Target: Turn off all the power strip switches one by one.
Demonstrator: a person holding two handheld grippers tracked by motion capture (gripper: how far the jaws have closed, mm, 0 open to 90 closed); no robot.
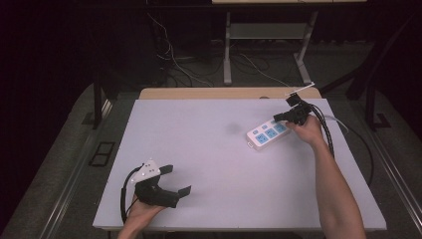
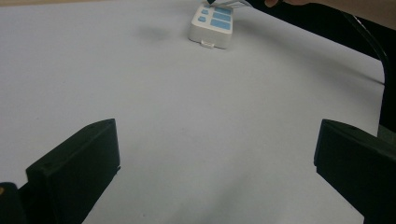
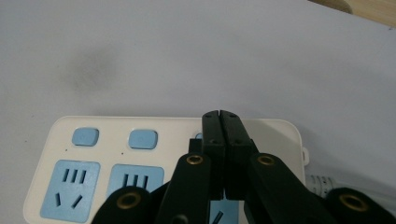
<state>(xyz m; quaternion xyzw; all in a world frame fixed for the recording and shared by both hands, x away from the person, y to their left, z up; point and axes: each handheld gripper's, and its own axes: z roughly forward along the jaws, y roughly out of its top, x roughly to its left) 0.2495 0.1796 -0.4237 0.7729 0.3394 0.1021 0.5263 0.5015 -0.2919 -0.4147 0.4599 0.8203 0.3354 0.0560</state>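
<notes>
Right gripper [image 3: 219,116] jaws pressed together over white power strip [image 3: 93,154], nothing between, left gripper [image 2: 217,154] wide open, empty, bare table [image 2: 187,93] ahead.

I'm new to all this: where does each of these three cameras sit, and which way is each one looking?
High view: above the person's side, looking forward and down on the white table; both forearms, left gripper, right gripper.
Left gripper view: rides the left gripper, looking across the table between open jaws toward the power strip.
Right gripper view: rides the right gripper, looking down its shut jaws at the power strip.
Shared: all show the power strip.
</notes>
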